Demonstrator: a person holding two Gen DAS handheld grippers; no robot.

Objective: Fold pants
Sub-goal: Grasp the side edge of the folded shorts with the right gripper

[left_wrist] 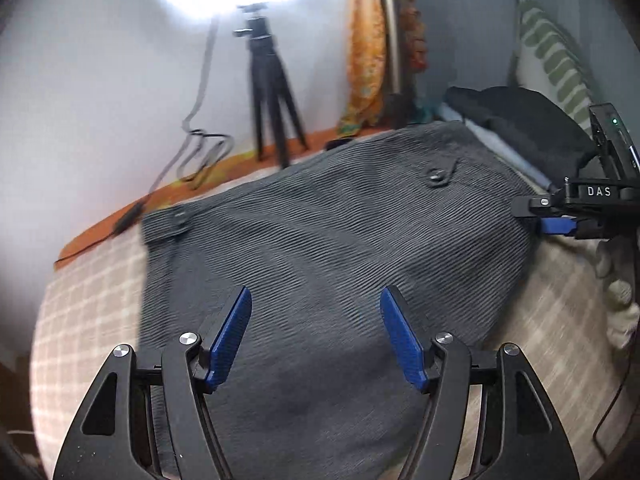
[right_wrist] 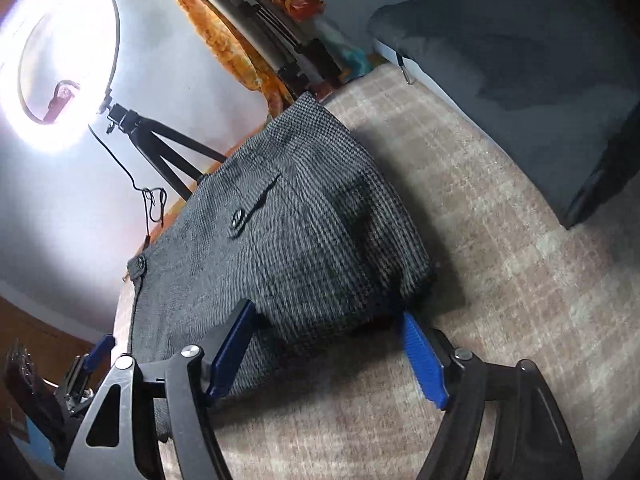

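Dark grey woven pants (left_wrist: pixel 320 248) lie folded on a beige checked bed cover (left_wrist: pixel 80 320), waistband and buttoned back pocket (left_wrist: pixel 438 174) toward the far wall. My left gripper (left_wrist: pixel 316 300) is open and empty, hovering just above the near part of the pants. My right gripper (right_wrist: pixel 326 320) is open at the right edge of the pants (right_wrist: pixel 300 232), its jaws straddling the folded edge without closing on it. It also shows at the right in the left wrist view (left_wrist: pixel 556 226).
A ring light (right_wrist: pixel 60 64) on a black tripod (left_wrist: pixel 272 92) with a trailing cable stands by the wall. Orange patterned cloth (left_wrist: pixel 366 48) hangs behind. A dark garment (right_wrist: pixel 520 60) and a striped pillow (left_wrist: pixel 552 52) lie at the far right.
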